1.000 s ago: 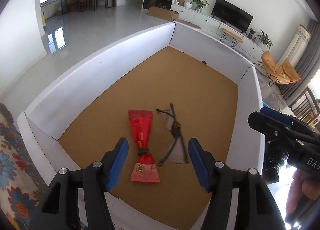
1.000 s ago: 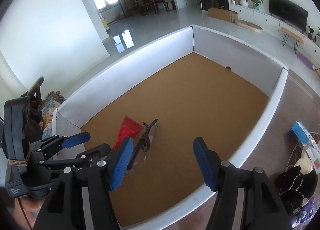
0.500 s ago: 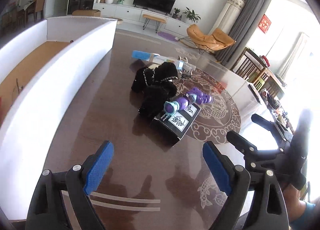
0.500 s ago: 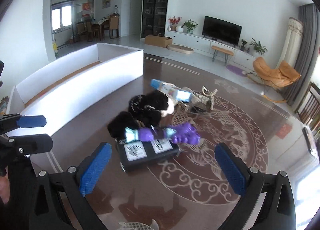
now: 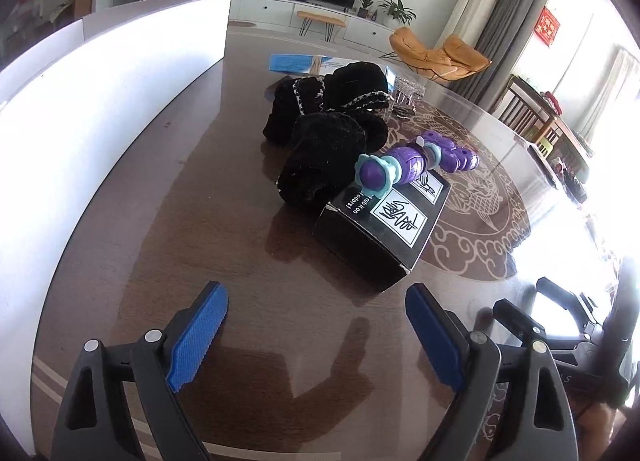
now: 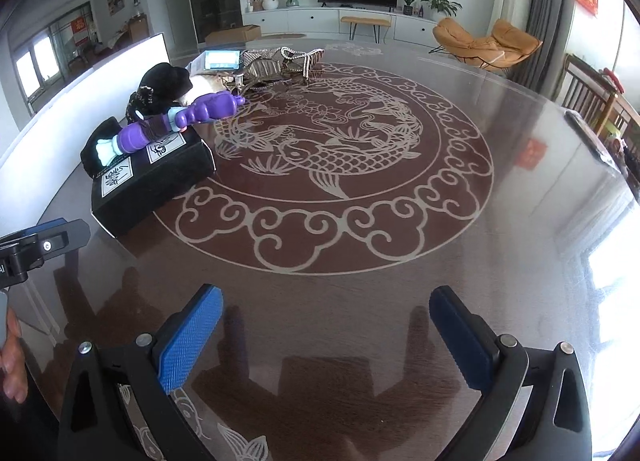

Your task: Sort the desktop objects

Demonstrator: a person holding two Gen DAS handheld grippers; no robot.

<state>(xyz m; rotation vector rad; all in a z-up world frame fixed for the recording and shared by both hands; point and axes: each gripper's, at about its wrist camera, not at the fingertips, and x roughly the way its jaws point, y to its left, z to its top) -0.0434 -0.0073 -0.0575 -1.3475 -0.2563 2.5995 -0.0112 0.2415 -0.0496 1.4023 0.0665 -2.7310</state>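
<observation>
Table (image 6: 460, 261) is carrying the unsorted pile at its left side, just beside the white bin wall (image 5: 120, 73).

Pile, big to small:
- Black box (image 5: 380, 233): sitting flat on the table, nearest the left gripper (image 5: 316, 337). Looks rigid, probably light card, matte so shouldn't slip. Best taken across its short sides, but that may be wider than the jaws reach.
- Black fabric (image 5: 328, 165): slumping against the box's far side, more of it bunched behind. Soft, will sag; pinch a thick fold.
- Purple toy (image 5: 396, 169): lying across the top of the box, teal flower cap facing the left camera. Hard smooth plastic, rounded, likely to roll, so clamp the barrel mid-length, not the cap. It's topmost, so I'd lift it first.
- Blue pack (image 5: 296, 62) and some beaded silver bits (image 6: 276, 61): lying behind the fabric, too small to judge.

Right gripper (image 6: 326, 337) is hovering over bare table, well apart from the pile.

Versus a second ago: both cameras were looking into the bin, at a red pouch and a dark cord on its cork floor; now both are facing the pile outside it. Both sets of jaws have just been opening and are standing wide apart, nothing between them.
</observation>
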